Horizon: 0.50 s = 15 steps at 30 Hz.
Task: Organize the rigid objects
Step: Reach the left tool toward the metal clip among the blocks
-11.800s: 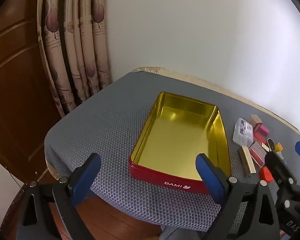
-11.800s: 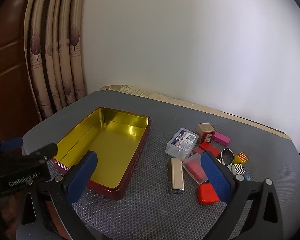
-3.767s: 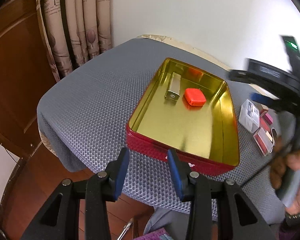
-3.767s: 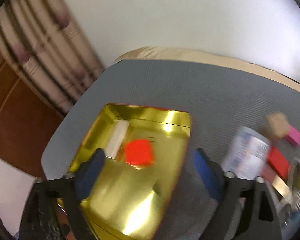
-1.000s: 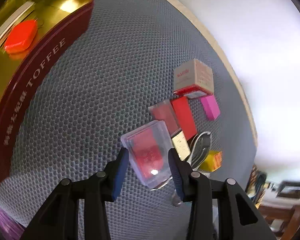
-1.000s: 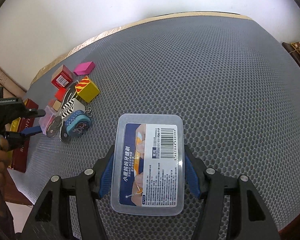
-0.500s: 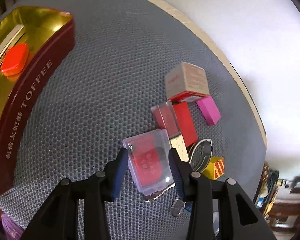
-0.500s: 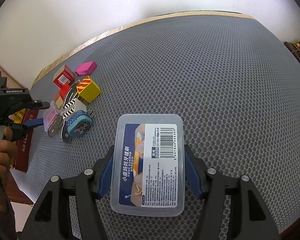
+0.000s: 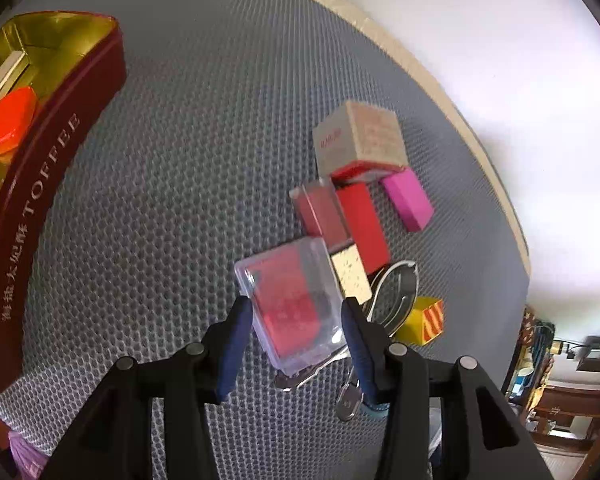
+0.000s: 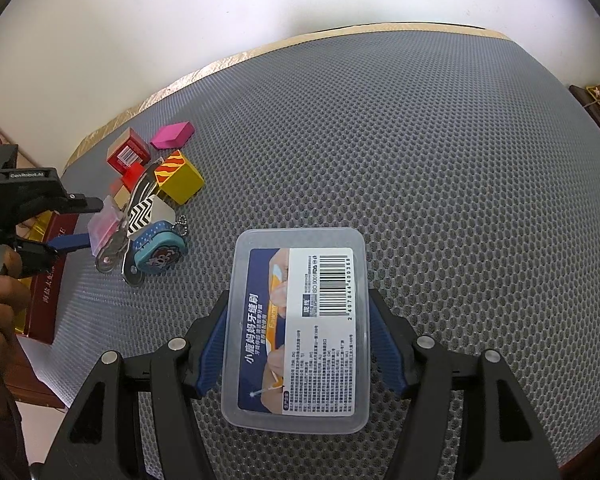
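Observation:
A small clear case with red contents (image 9: 292,304) lies on the pile of small objects. My left gripper (image 9: 296,308) straddles it; its jaws are opening and the pads stand beside the case's edges without pressing. The right wrist view shows this same left gripper (image 10: 94,222) at the pile. My right gripper (image 10: 298,300) is shut on a clear plastic box with a blue label and barcode (image 10: 300,320), just above the grey mat. The red toffee tin (image 9: 52,152) at far left holds an orange-red piece (image 9: 10,120) and a gold bar (image 9: 4,76).
Around the case lie a tan-and-red carton (image 9: 360,136), pink block (image 9: 408,200), red block (image 9: 360,224), gold block (image 9: 350,276), yellow striped block (image 9: 424,316), metal clip (image 9: 396,292) and a blue keychain pouch (image 10: 158,252). A hand (image 10: 0,300) holds the left gripper.
My left gripper moved in over the red-filled case and its jaws widened around it. The right gripper and its box kept still.

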Motion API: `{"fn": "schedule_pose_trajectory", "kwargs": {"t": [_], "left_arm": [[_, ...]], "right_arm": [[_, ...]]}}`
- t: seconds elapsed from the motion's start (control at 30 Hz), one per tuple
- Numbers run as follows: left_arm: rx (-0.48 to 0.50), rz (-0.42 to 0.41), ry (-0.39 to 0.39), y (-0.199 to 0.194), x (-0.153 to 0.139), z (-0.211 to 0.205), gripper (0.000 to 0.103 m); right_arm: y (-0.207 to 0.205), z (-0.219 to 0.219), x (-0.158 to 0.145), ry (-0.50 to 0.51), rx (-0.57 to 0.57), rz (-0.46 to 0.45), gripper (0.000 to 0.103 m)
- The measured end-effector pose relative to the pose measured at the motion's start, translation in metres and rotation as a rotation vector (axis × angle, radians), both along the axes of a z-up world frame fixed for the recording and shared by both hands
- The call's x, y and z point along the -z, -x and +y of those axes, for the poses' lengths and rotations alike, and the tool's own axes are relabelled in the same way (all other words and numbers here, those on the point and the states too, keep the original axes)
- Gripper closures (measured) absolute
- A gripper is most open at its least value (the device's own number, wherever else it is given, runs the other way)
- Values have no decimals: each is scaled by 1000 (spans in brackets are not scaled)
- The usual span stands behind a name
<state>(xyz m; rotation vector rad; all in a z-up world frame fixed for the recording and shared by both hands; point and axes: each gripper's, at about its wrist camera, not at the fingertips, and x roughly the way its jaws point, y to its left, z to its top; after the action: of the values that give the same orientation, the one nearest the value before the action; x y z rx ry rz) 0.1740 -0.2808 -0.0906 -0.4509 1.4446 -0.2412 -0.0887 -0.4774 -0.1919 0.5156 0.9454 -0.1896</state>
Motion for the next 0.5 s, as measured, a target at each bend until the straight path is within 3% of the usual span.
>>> {"fn": "schedule_pose_trajectory", "kwargs": {"t": [0.13,0.33,0.5], "left_arm": [[-3,12,-20,-3,6,-15,52],[-92,47,101,1,11,-24,50],[-72,36,37,-12,15,-42,50]], "right_arm": [[0,0,1,1,-1,0,40],[-1,-2,0,-1,-1,0,40],[-1,1,1,7,-6,1,38]]}}
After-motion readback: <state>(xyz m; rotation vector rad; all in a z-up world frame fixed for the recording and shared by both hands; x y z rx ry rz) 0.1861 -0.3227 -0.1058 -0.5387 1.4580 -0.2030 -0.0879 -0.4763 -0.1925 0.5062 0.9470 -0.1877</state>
